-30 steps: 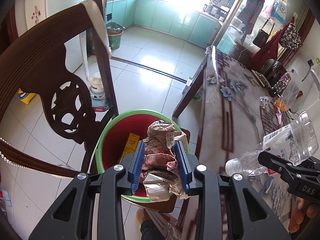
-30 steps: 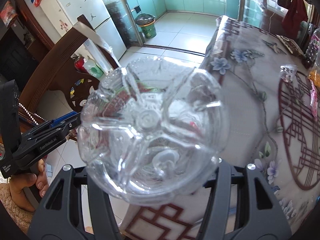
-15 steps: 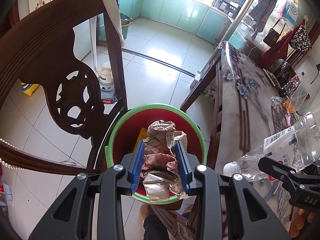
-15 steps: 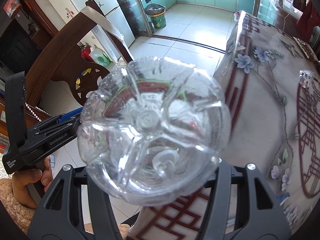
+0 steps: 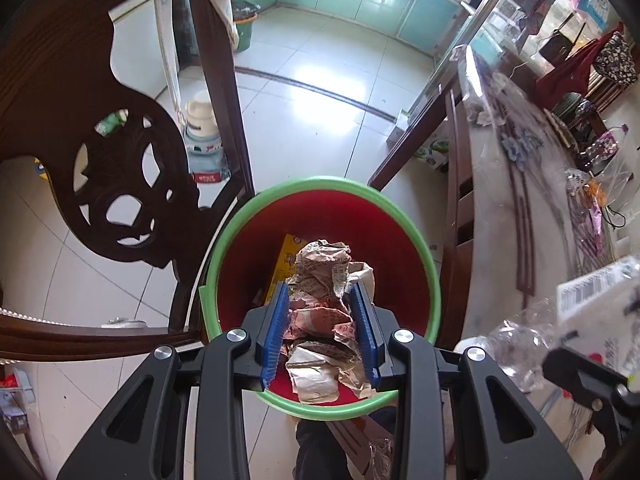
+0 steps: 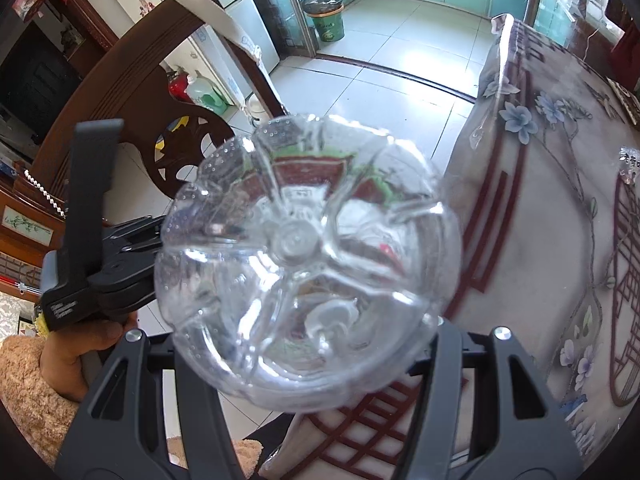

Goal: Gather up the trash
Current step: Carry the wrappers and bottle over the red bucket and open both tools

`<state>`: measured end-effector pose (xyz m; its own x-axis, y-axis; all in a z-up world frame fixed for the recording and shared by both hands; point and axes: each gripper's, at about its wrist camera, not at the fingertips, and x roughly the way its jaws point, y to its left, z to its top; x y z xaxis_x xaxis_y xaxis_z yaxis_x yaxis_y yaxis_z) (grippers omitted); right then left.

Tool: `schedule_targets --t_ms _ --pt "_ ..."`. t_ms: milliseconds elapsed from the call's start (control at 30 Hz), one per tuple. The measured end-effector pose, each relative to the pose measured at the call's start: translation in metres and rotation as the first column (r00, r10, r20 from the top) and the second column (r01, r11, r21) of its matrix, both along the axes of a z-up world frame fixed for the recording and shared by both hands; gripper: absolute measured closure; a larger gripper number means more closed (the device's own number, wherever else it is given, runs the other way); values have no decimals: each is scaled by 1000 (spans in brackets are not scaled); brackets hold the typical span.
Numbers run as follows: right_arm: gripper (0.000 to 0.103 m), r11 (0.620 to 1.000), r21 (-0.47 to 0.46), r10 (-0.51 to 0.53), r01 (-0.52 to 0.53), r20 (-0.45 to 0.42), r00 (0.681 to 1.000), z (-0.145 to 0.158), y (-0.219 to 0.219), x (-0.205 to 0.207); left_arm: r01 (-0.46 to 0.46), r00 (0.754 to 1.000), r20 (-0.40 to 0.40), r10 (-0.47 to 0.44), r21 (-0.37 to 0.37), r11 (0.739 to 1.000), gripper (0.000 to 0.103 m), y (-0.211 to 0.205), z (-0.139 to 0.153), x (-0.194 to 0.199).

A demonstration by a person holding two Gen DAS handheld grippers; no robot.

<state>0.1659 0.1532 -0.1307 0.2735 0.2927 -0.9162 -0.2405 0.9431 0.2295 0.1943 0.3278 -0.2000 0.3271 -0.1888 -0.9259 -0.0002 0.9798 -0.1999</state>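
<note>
The left gripper (image 5: 324,330) clamps a crumpled paper wad (image 5: 326,304) directly above the green-rimmed red bin (image 5: 320,184). At three o'clock, by the table (image 6: 560,240), the right gripper (image 6: 308,344) grips a clear plastic bottle (image 6: 308,256).

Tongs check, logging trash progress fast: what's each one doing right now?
Left tongs: shut on crumpled paper.
Right tongs: shut on clear plastic bottle.
</note>
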Motion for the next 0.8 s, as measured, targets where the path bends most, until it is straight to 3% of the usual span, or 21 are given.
schedule_targets --t_ms 300,600,800 --pt "47 1000 -7 5 -5 -11 1000 -3 1 1 -22 995 -100 20 -22 1000 67 4 -34 9" --pt "47 1000 -12 3 -4 -34 999 -13 8 8 -47 998 -36 45 -38 998 50 13 -11 5" --pt "40 1000 0 27 -27 -25 999 -11 19 9 -82 996 15 83 -15 996 50 27 10 -2"
